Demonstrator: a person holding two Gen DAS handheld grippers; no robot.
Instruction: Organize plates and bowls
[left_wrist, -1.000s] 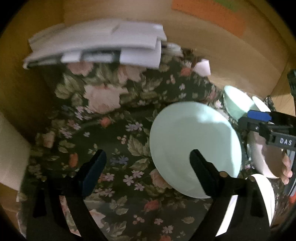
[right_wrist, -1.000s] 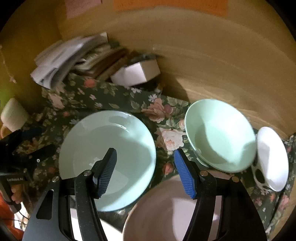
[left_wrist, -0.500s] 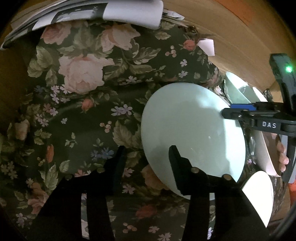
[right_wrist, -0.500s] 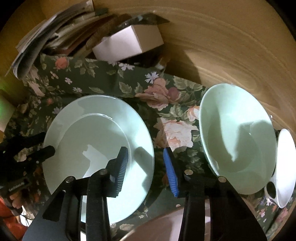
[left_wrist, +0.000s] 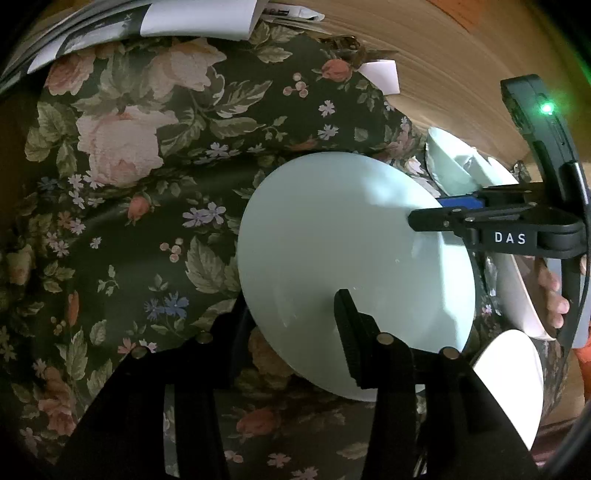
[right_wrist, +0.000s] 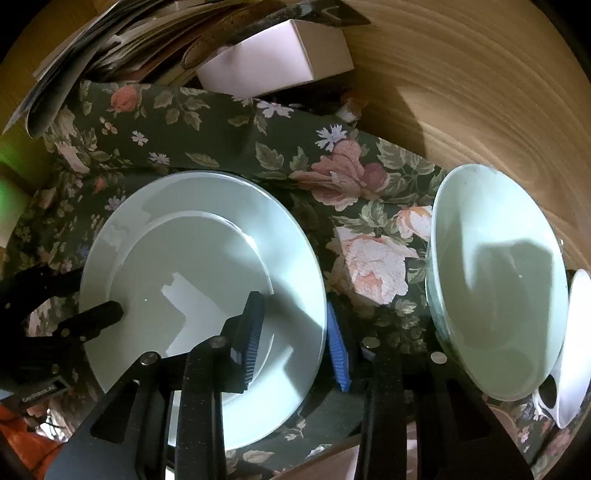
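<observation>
1. Cloth (right_wrist: 207, 122): a dark floral spread covers the work surface. Wooden wall behind. Papers (right_wrist: 74, 66) and a white box (right_wrist: 273, 62) lie at the far edge.
2. Plate (right_wrist: 192, 258): pale green, mid-cloth, left of the bowl and well apart from it. Flat or slightly raised, I cannot tell.
3. Bowl (right_wrist: 495, 280): pale green, at the right, beside a white dish (right_wrist: 576, 343) at the far right edge. A second white dish (left_wrist: 513, 376) shows near the plate in the left wrist view.
4. Left gripper (left_wrist: 291, 343): fingers straddle the plate's left rim, one above the face, one below the edge. They look closed on the rim, though actual contact is hidden.
5. Right gripper (right_wrist: 295, 332): blue-padded fingers bracket the plate's right rim, one over the face, one just outside the edge. The gap is narrow, and I cannot tell if the grip is firm.
6. Step in hand, my judgement: a two-sided grasp of the plate before it is moved.
7. Next move calls for: both grips confirmed tight, then a level, even lift. Uneven pull would tip the glazed plate out. Destination is not evident.
</observation>
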